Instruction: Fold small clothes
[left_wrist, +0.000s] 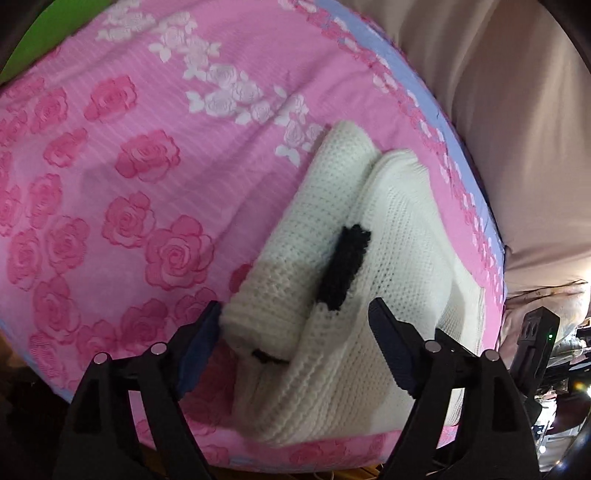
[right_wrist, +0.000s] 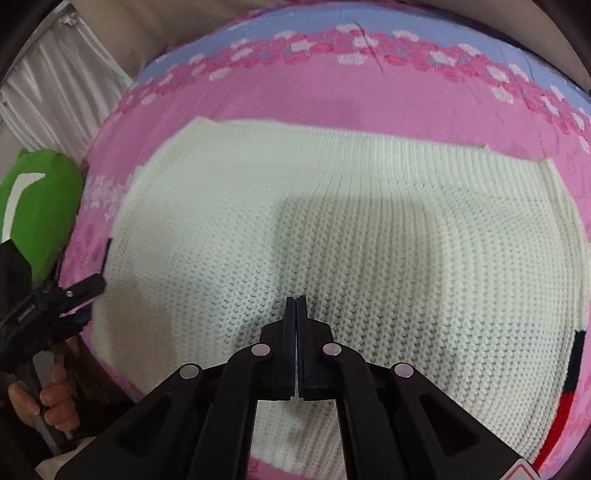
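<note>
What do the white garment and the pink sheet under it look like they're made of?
White sweater: chunky knit yarn, probably wool or acrylic; open stitch loops and ribbing show, matte. Pink floral bedsheet: thin woven fabric, likely cotton or polyester; fine stripes, printed or woven roses, slight sheen.

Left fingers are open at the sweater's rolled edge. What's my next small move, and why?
Probably ease the left gripper forward and close on the rolled edge. Its fingers are open either side of that fold, gripping nothing, while the right gripper is shut, tips against the flat sweater, apparently pinning it.
</note>
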